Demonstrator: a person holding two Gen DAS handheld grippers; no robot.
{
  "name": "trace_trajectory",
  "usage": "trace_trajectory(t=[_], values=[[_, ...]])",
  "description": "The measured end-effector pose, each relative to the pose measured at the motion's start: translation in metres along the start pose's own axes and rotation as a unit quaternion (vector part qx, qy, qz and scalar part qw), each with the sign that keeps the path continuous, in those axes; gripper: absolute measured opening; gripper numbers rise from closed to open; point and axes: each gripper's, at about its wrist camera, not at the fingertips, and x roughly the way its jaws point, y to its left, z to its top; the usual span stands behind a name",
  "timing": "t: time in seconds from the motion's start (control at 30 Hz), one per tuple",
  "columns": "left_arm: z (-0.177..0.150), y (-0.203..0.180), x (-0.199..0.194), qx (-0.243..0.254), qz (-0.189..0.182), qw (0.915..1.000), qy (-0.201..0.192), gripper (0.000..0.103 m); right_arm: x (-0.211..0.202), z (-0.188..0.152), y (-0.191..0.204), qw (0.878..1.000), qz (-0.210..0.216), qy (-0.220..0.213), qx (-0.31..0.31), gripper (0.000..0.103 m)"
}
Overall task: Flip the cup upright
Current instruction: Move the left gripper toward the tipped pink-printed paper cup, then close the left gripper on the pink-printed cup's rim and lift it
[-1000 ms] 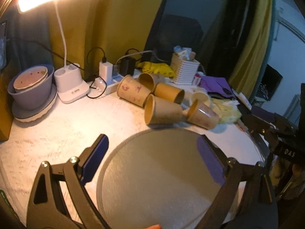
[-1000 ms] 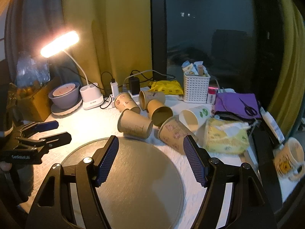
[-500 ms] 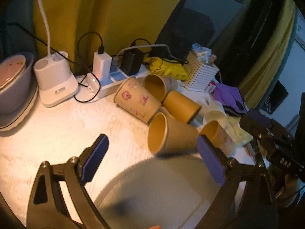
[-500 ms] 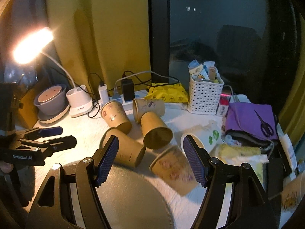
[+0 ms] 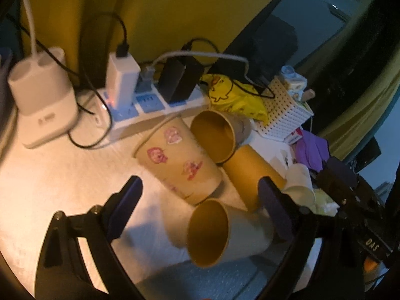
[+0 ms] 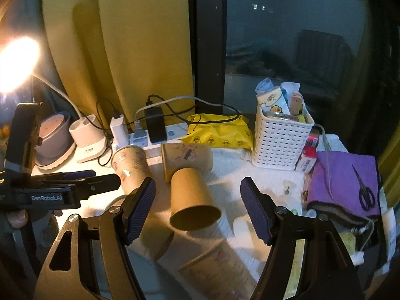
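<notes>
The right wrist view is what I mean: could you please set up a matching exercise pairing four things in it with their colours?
Things:
1. basket
2. folded cloth
3. snack bag
4. scissors

Colours:
A. yellow
B. dark, near black
C. white
D. purple

Pairs: 1-C, 2-D, 3-A, 4-B
</notes>
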Motion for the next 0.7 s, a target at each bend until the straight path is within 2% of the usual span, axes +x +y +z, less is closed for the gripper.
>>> trace_trajectory(t=[0.4,0.43,0.5,0.6,0.7], values=[[0.012,0.007,0.043,-0.051,-0.018,0.9977,0.041,0.093,0.017,0.001,-0.01,1.0,0.017,0.0,0.007,0.073],[0.012,0.007,0.044,-0.054,-0.019,0.9975,0.041,0.085,0.017,0.0,-0.011,1.0,0.018,0.0,0.009,0.073],[0.013,0.006,0.049,-0.049,-0.012,0.9976,0.047,0.079,0.017,-0.001,-0.013,1.0,0.021,-0.001,0.013,0.073],[0.015,0.008,0.056,-0.051,-0.011,0.9972,0.053,0.078,0.015,-0.001,-0.015,1.0,0.025,-0.003,0.016,0.073],[0.017,0.01,0.061,-0.054,-0.013,0.9969,0.055,0.07,0.015,-0.001,-0.016,1.0,0.027,-0.003,0.017,0.073]])
